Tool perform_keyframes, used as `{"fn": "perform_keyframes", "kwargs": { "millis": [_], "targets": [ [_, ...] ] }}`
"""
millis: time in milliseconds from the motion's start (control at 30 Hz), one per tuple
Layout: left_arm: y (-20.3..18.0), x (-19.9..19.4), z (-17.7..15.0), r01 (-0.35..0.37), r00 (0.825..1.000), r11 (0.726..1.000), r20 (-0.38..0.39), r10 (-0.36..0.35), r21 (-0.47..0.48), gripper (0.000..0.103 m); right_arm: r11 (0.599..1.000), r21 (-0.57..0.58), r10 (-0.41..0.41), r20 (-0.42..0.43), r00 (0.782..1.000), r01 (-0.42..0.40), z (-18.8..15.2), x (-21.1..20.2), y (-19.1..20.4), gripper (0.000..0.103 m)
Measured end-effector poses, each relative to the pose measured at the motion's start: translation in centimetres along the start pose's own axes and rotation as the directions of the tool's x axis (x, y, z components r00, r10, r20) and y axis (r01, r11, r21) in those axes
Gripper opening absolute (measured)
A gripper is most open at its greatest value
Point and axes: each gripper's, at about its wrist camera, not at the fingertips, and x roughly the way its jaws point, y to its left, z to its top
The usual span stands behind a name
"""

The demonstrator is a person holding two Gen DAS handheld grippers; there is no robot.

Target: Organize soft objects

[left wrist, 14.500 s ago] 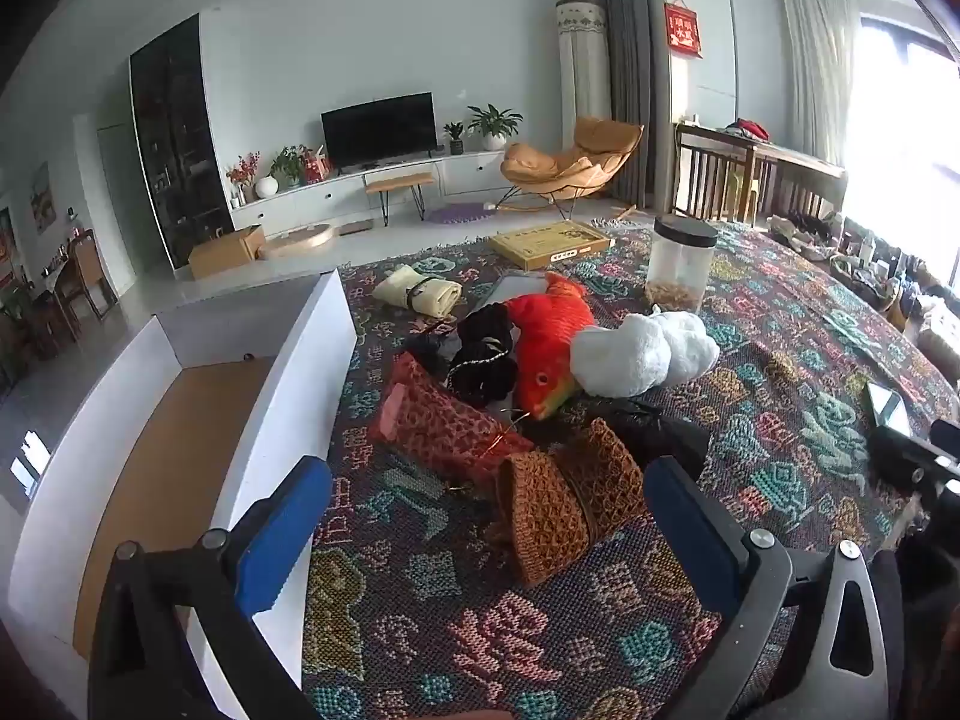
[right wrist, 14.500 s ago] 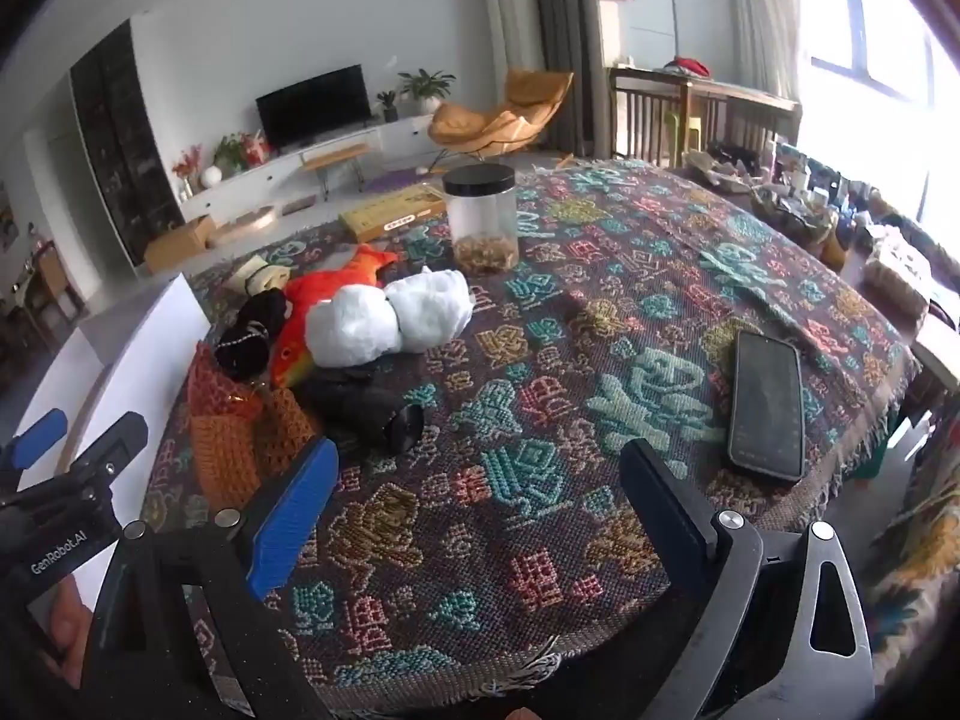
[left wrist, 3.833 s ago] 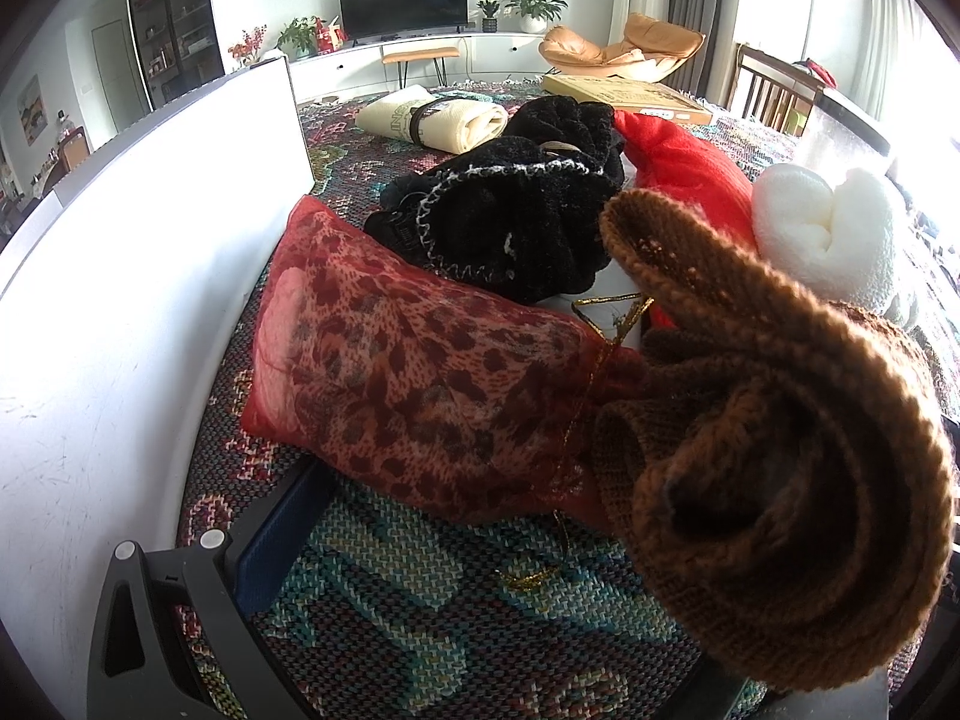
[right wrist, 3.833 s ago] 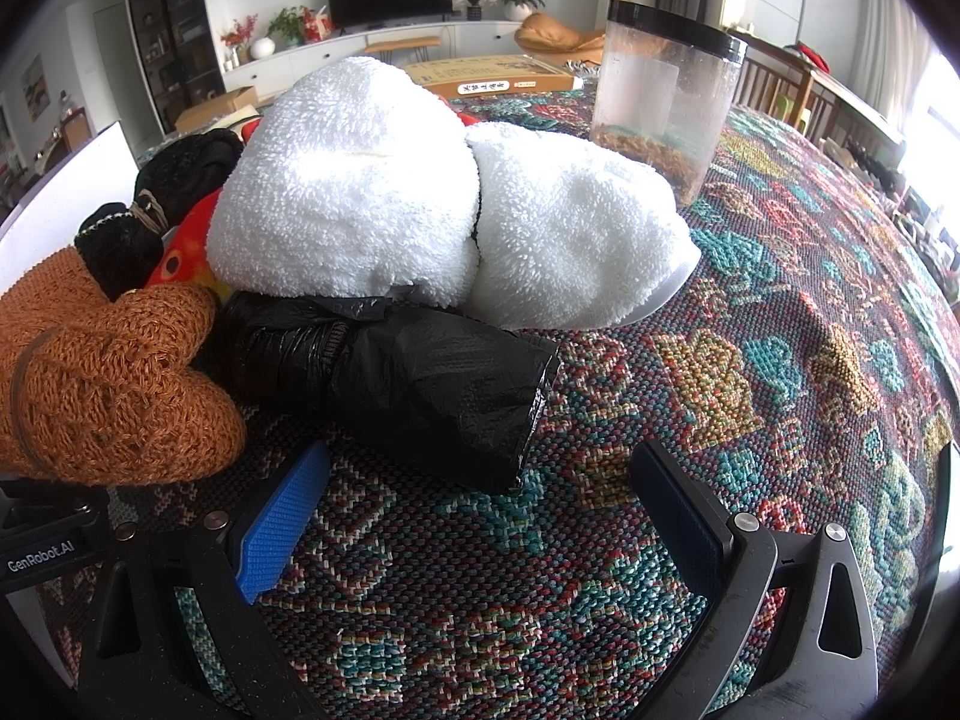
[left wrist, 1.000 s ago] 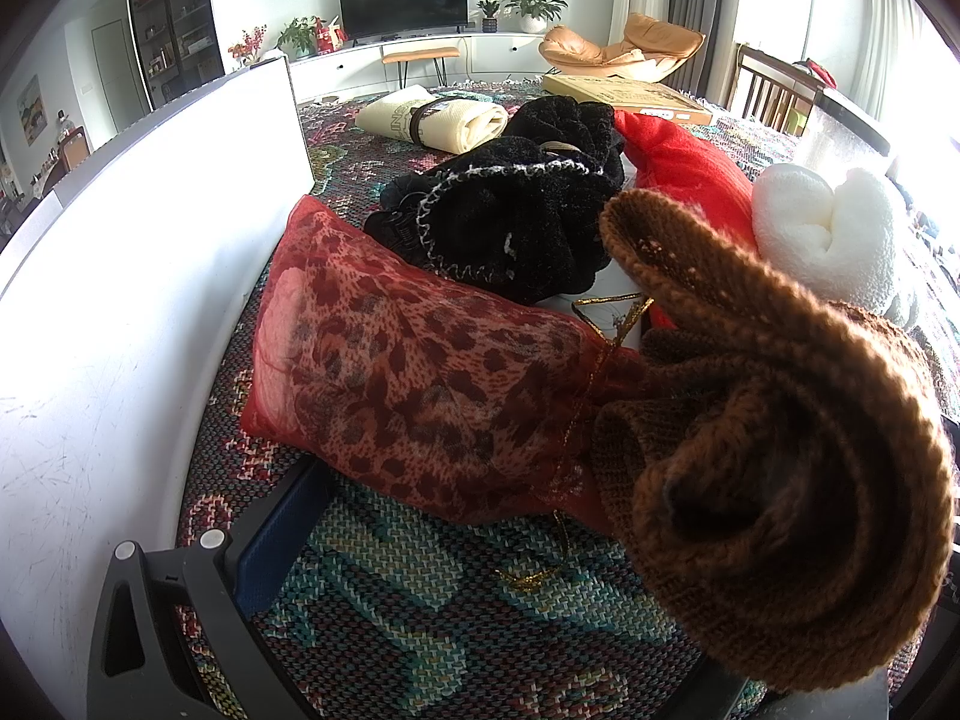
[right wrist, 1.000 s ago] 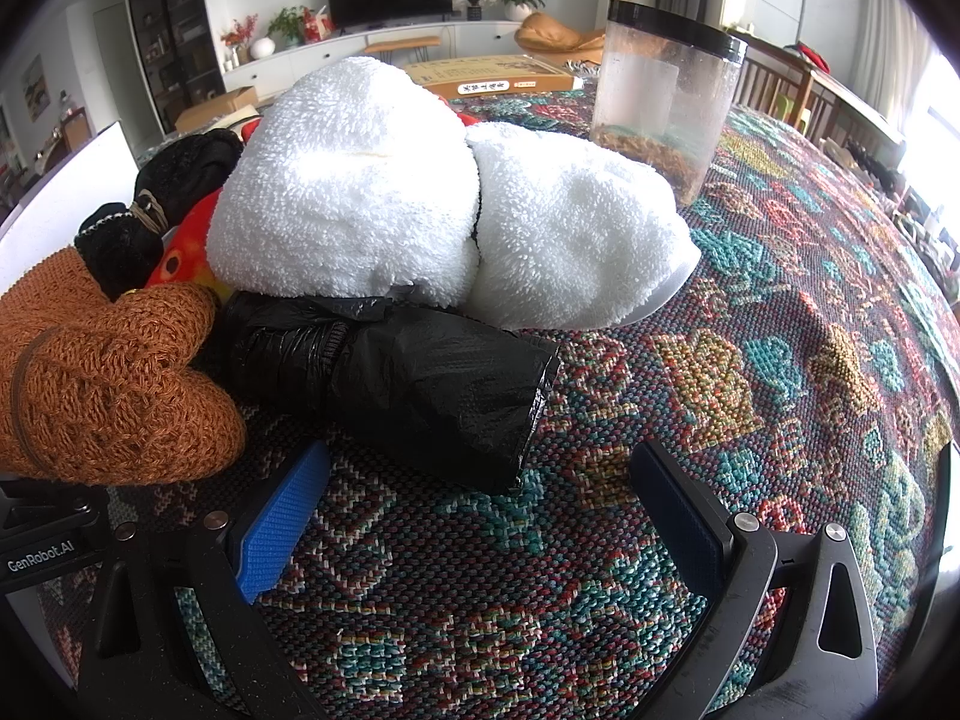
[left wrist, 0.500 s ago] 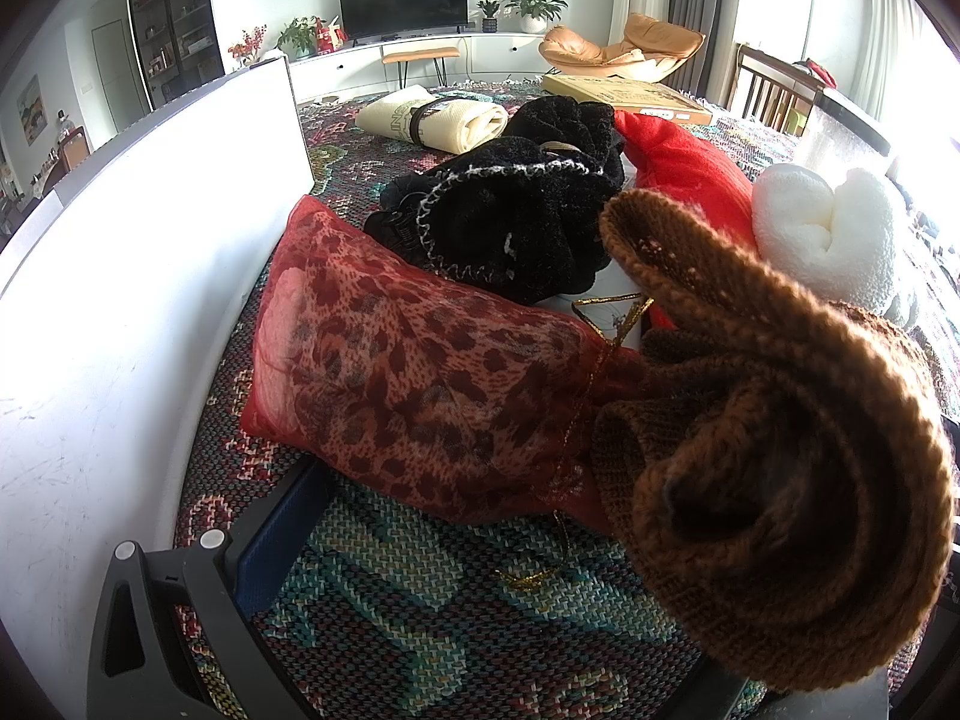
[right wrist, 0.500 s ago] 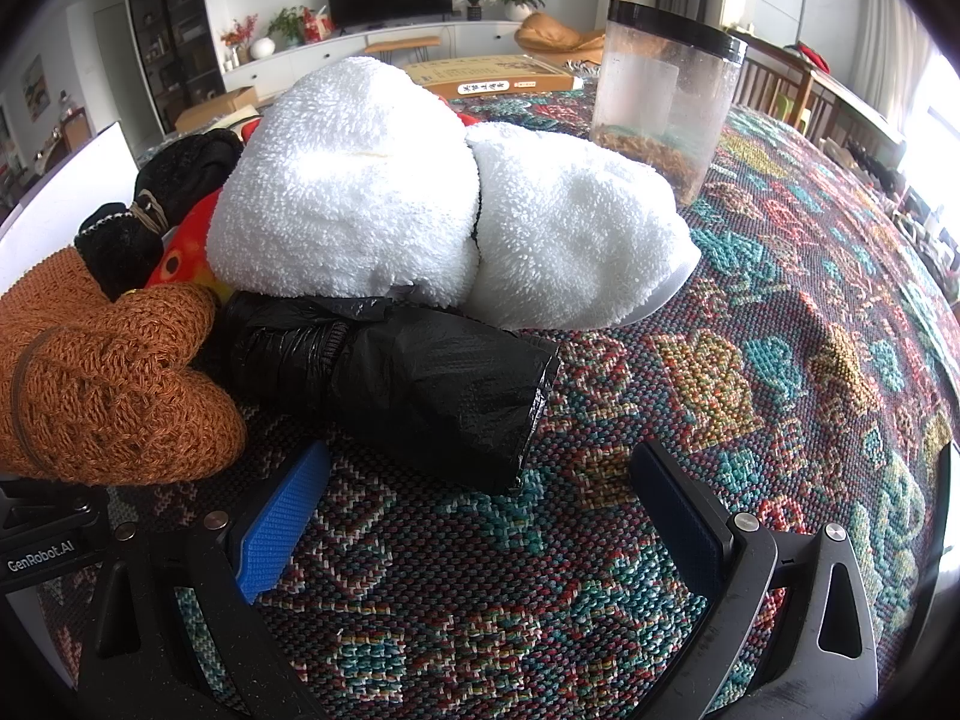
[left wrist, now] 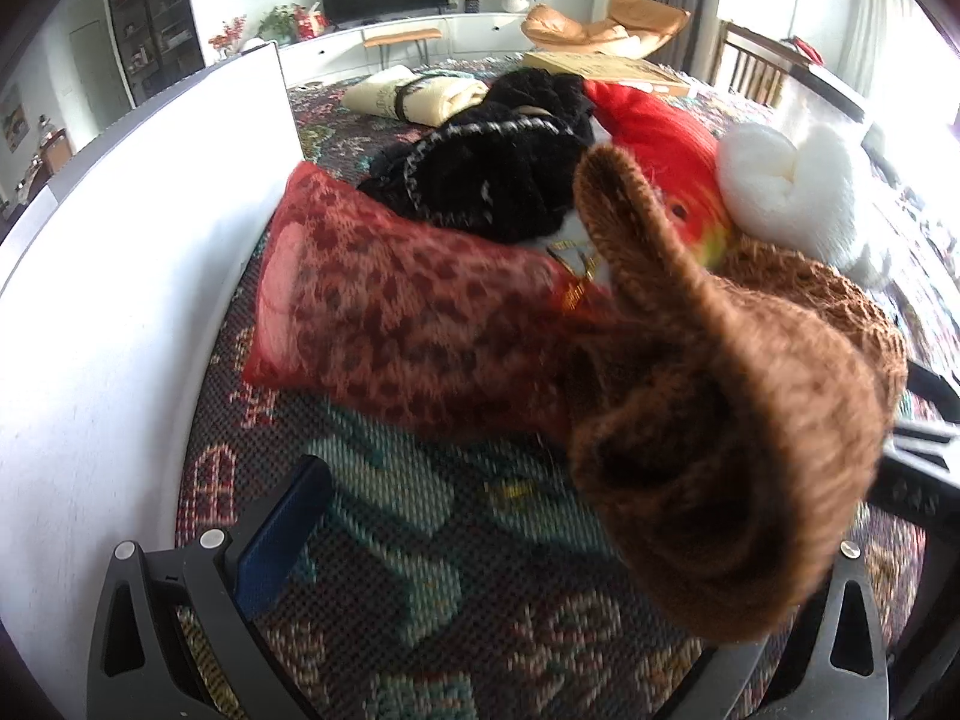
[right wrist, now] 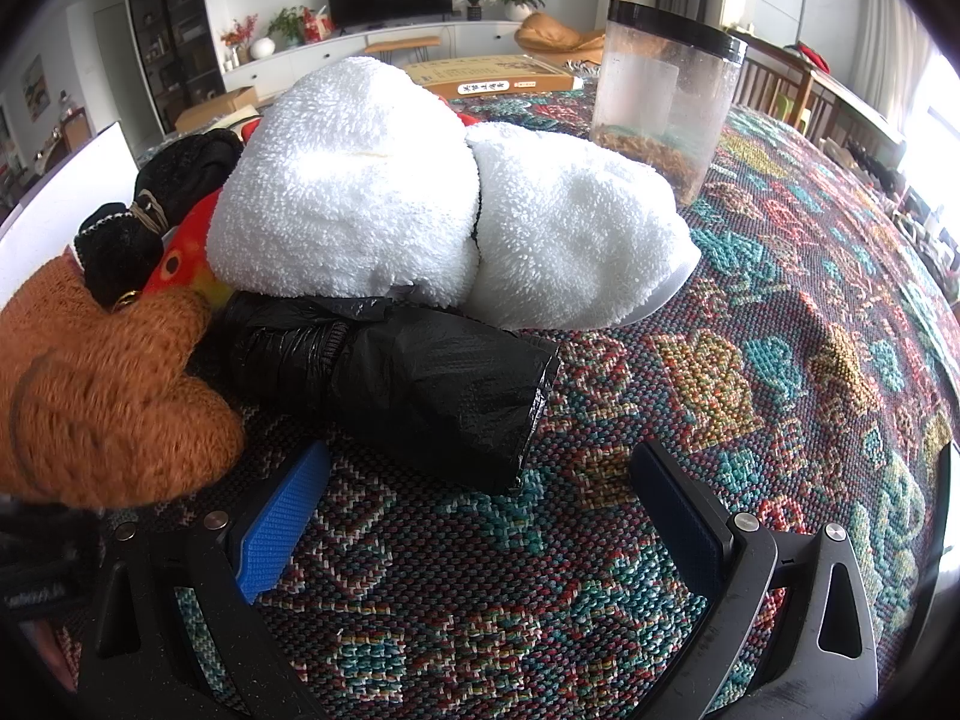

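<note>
While the left tongs [left wrist: 540, 540] are standing wide apart with nothing clamped, the brown knit piece [left wrist: 720, 432] is lying across the right-hand finger, hiding it; whether it is touching that finger cannot be told. This knit piece is blurred in both views, so its shape is hard to make out. It is resting on the tabletop [left wrist: 420, 570] just beside the red spotted mesh bag [left wrist: 408, 312], which is lying against the white box wall [left wrist: 120, 300]; the box is probably serving as the bin for the soft things, though its inside is not showing. Behind are lying a black fuzzy item [left wrist: 492, 174], a red plush fish [left wrist: 666, 144] and a white rolled towel [right wrist: 450, 198], piled touching. The right tongs [right wrist: 480, 516] are also gaping empty, facing a black plastic bundle [right wrist: 408, 384] that is sitting under the towel's edge, likely the next pick. A clear jar [right wrist: 666, 102] is standing behind.
</note>
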Motion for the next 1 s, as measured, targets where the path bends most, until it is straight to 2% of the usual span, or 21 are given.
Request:
{"fn": "perform_keyframes", "kwargs": {
  "millis": [233, 400, 467, 533, 600, 667, 733, 800, 833, 867, 900, 1000],
  "targets": [
    [0.7, -2.2, -3.7, 0.079, 0.997, 0.989, 0.014, -0.081, 0.129, 0.103, 1.000, 0.000, 0.000, 0.000, 1.000, 0.000, 0.0, 0.0, 0.0, 0.101],
    [1.1, -3.3, -4.0, 0.123, 0.991, 0.983, -0.061, -0.116, 0.135, 0.102, 1.000, 0.000, 0.000, 0.000, 1.000, 0.000, 0.1, -0.1, -0.2, 0.101],
    [1.3, -5.1, -3.8, 0.181, 0.983, 0.976, -0.035, -0.178, 0.121, 0.102, 1.000, 0.000, 0.000, 0.000, 1.000, 0.000, 0.1, 0.0, -0.2, 0.101],
    [1.0, -7.8, -3.3, 0.207, 0.976, 0.968, 0.040, -0.214, 0.143, 0.103, 1.000, 0.000, 0.000, 0.000, 1.000, 0.000, 0.1, 0.0, -0.2, 0.101],
    [0.1, -9.9, -2.1, 0.191, 0.971, 0.961, 0.108, -0.215, 0.201, 0.103, 1.000, 0.000, 0.000, 0.000, 1.000, 0.000, 0.1, -0.1, -0.2, 0.101],
    [-1.8, -10.5, -0.4, 0.166, 0.969, 0.943, 0.129, -0.210, 0.287, 0.103, 1.000, 0.000, 0.000, 0.000, 1.000, 0.000, 0.1, 0.0, -0.2, 0.101],
    [-4.0, -9.8, 0.7, 0.126, 0.975, 0.913, 0.123, -0.187, 0.389, 0.103, 1.000, 0.000, 0.000, 0.000, 1.000, 0.000, 0.1, 0.0, -0.2, 0.101],
    [-6.5, -8.1, 1.3, 0.076, 0.985, 0.868, 0.096, -0.140, 0.490, 0.103, 1.000, 0.000, 0.000, 0.000, 1.000, 0.000, 0.1, 0.0, -0.2, 0.101],
    [-7.1, -7.1, 1.4, 0.048, 0.990, 0.851, 0.086, -0.109, 0.523, 0.103, 1.000, 0.000, 0.000, 0.000, 1.000, 0.000, 0.1, 0.0, -0.2, 0.101],
    [-7.2, -6.7, 1.3, 0.008, 0.991, 0.843, 0.108, -0.079, 0.538, 0.103, 1.000, 0.004, -0.011, -0.001, 1.000, 0.011, 0.1, 0.0, -0.3, 0.101],
    [-7.1, -6.3, 1.3, -0.002, 0.990, 0.841, 0.118, -0.073, 0.541, 0.103, 1.000, 0.014, -0.005, 0.001, 1.000, 0.005, 0.1, -0.1, -0.5, 0.101],
    [-6.2, -5.5, 1.6, 0.050, 0.991, 0.860, 0.079, -0.104, 0.508, 0.103, 1.000, 0.012, -0.007, 0.001, 1.000, 0.007, 0.0, -0.1, -0.5, 0.101]
  ]
}}
